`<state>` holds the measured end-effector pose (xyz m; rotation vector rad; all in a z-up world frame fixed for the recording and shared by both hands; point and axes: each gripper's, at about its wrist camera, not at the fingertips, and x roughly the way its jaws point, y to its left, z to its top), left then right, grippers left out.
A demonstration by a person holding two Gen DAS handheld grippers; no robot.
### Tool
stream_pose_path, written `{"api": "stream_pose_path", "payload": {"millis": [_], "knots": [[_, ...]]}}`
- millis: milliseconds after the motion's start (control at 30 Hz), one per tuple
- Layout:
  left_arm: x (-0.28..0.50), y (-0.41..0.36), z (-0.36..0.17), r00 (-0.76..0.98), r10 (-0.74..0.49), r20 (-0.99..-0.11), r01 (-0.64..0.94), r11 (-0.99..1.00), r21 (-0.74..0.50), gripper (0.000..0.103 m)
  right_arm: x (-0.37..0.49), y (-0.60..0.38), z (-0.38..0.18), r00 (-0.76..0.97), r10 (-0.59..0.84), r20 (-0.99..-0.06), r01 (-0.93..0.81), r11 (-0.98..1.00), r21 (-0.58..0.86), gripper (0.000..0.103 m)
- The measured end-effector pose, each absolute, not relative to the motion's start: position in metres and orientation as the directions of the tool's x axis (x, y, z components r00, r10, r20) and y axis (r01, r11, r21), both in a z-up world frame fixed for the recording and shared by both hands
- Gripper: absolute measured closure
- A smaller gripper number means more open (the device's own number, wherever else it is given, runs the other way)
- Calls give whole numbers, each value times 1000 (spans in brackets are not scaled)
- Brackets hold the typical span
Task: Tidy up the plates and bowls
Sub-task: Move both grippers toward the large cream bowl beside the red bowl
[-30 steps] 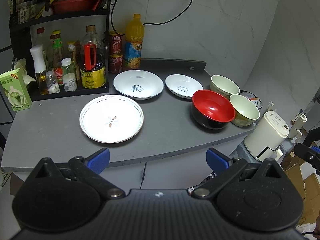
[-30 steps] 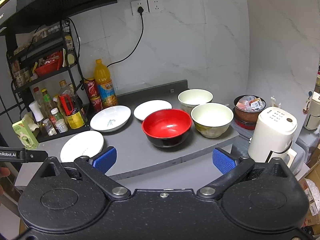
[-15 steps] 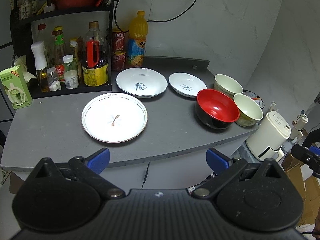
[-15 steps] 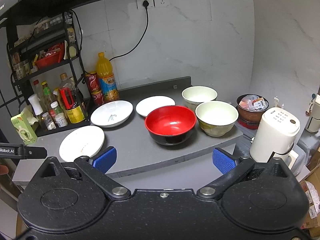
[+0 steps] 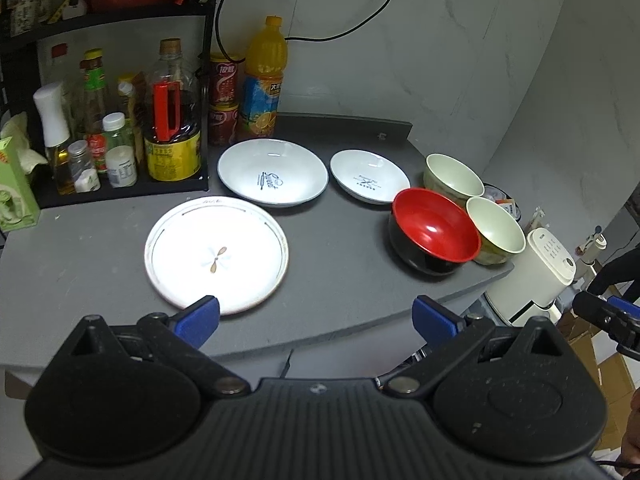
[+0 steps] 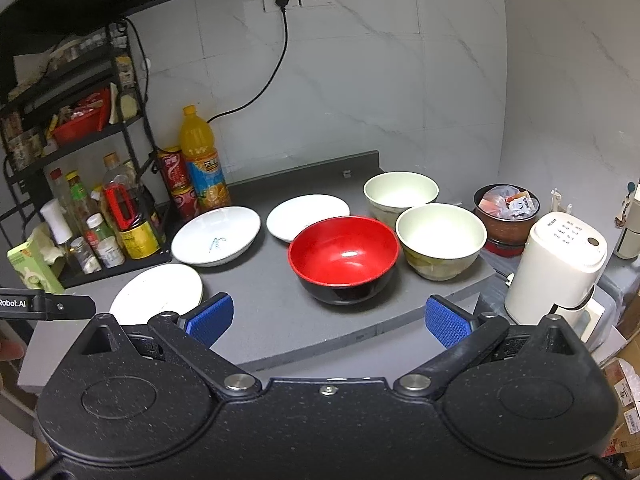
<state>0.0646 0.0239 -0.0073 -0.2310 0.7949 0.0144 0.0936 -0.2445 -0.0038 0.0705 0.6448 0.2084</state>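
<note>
In the left wrist view the left gripper (image 5: 316,316) sits at the bottom of the frame with its blue pads spread wide and nothing between them; its left pad overlaps the near rim of the flat white plate (image 5: 216,254), which lies on the grey counter (image 5: 80,264) just above it, left of centre. Behind that plate, at mid-frame, stand a larger shallow white dish (image 5: 273,178) and a smaller white dish (image 5: 370,177) side by side. To the right of centre the red bowl (image 5: 435,230) sits near the counter's edge, with two cream bowls (image 5: 495,230) just beside it on its right. In the right wrist view the right gripper (image 6: 327,320) is likewise spread open and empty at the bottom, and the red bowl (image 6: 344,258) lies directly above the gap between its pads, near but not touching. The flat plate (image 6: 158,292) is at lower left there, just above the left pad. A rack of bottles (image 5: 120,120) fills the upper left.
</note>
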Motion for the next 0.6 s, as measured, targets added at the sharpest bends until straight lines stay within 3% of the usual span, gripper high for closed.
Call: {"api": "stream_pose_path", "payload": {"millis": [600], "knots": [[193, 56, -16, 658, -179, -731, -9, 969, -245, 2, 178, -217, -17, 757, 98, -646, -25, 992, 121, 0]]}}
